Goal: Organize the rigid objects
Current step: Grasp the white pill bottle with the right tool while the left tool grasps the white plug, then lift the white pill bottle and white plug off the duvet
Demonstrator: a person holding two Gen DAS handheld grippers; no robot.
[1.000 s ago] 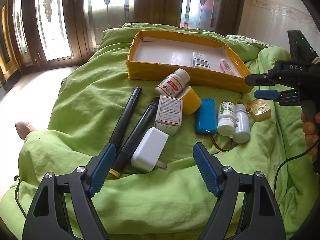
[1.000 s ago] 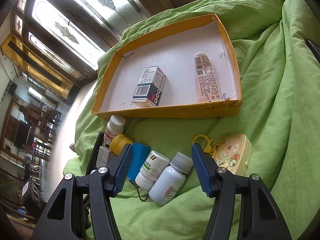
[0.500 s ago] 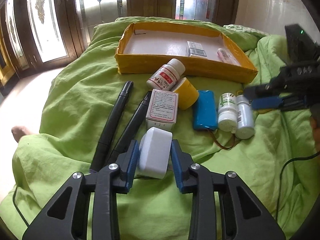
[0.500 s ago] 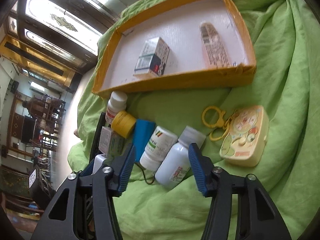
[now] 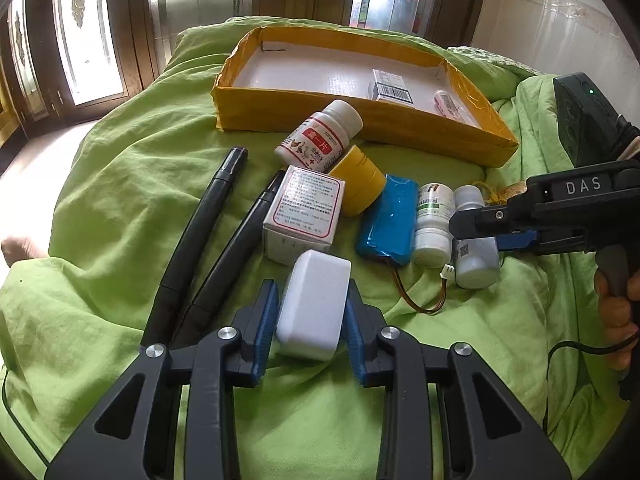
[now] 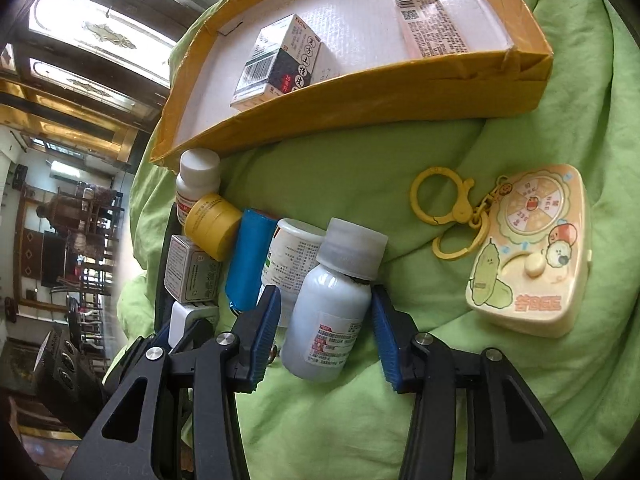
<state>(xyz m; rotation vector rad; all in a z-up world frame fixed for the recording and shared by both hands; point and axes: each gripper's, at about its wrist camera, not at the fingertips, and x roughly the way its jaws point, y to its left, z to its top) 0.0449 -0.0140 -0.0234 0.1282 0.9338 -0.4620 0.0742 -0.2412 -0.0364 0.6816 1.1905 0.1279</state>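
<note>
The left gripper [image 5: 309, 312] had just closed, both blue pads pressed on the white charger [image 5: 314, 304] near the near edge of the green bedspread [image 5: 120, 184]. The right gripper [image 6: 326, 322] had been closing too, jaws hugging the pale bottle [image 6: 332, 312], right pad touching, left contact unclear. The yellow box [image 5: 256, 108] sat by the far edge.

right tongs [image 6: 322, 330] — astride white bottle [image 6: 330, 312] | yellow tray [image 6: 360, 108] beyond
</note>
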